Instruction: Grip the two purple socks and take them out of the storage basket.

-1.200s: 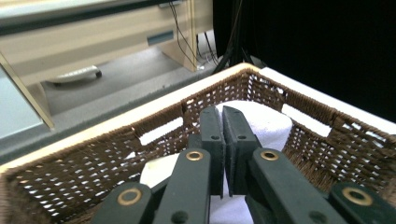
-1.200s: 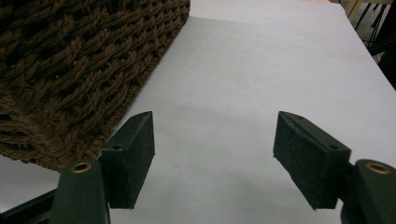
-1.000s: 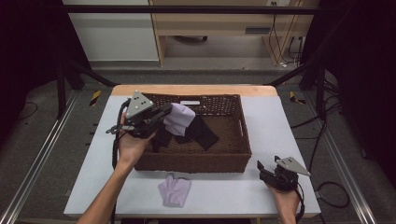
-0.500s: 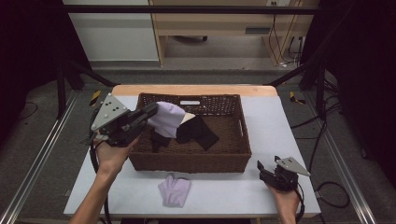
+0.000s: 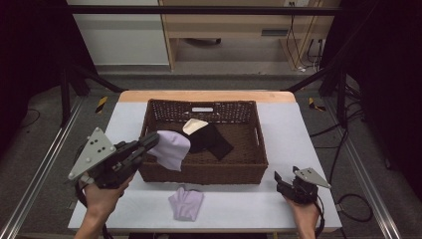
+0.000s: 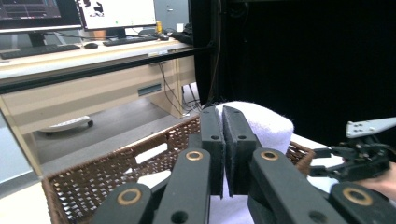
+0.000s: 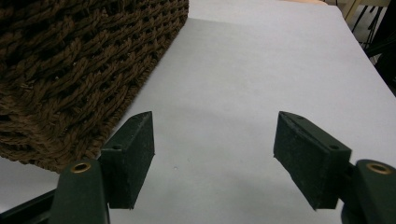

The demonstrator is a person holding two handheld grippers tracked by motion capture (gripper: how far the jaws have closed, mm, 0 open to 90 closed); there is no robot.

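My left hand-held gripper (image 5: 149,142), clamped on the lilac cloth (image 5: 169,148), has carried it from inside the basket (image 5: 251,167) to its left front rim; the right hand-held gripper (image 7: 212,156) rests with jaws apart, holding nothing.

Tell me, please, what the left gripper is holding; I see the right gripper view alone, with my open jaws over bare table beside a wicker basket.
Observer: The left gripper is shut on a pale lilac cloth, held above the basket's near left corner.
Operator: Thank you. Is anything left inside the basket?
Observer: Yes, a black cloth lies on its floor, with a cream piece showing behind it.
Operator: And is anything lying out on the table?
Observer: A second lilac cloth lies crumpled on the table in front of the basket, to the left of your right gripper.
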